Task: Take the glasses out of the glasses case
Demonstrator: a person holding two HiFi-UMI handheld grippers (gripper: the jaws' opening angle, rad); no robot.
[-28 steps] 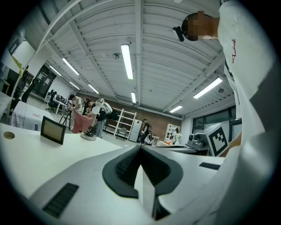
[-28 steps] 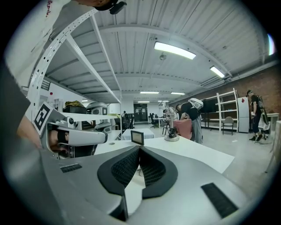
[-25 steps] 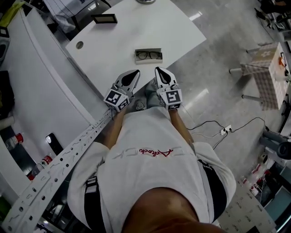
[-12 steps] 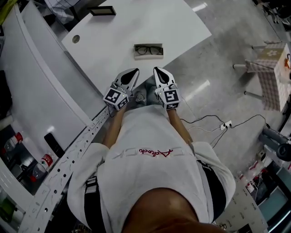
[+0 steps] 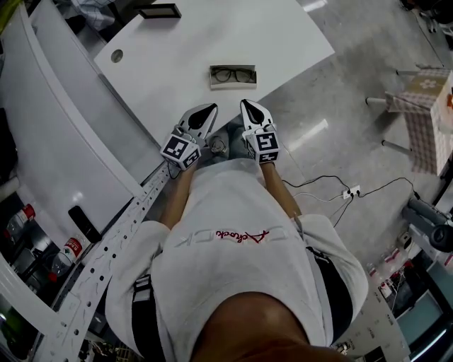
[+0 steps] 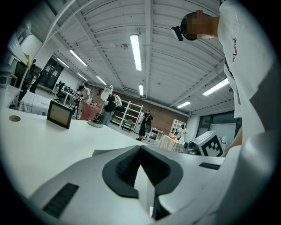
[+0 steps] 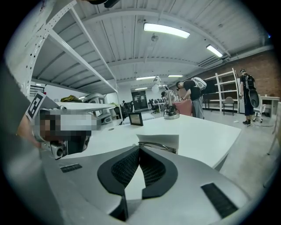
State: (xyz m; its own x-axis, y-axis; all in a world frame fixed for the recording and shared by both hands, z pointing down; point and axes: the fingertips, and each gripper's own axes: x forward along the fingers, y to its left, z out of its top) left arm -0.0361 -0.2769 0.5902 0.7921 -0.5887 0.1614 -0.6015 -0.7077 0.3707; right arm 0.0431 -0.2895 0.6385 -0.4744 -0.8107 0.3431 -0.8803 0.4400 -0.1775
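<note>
Glasses (image 5: 232, 74) sit in the case (image 5: 232, 85) (left gripper (image 5: 208, 112), right gripper (image 5: 249, 108): jaws together).

Left gripper (image 6: 141, 148) is pointing across a white table (image 6: 44, 147).
Its jaws are meeting at the tips, gripping nothing; a small dark-framed screen (image 6: 60, 114) is standing on the table's far side.

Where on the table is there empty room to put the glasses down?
The table is bare between the glasses case and the round hole, and also right of the case up to the table's edge. It is busier at the far side, by the small dark frame.
</note>
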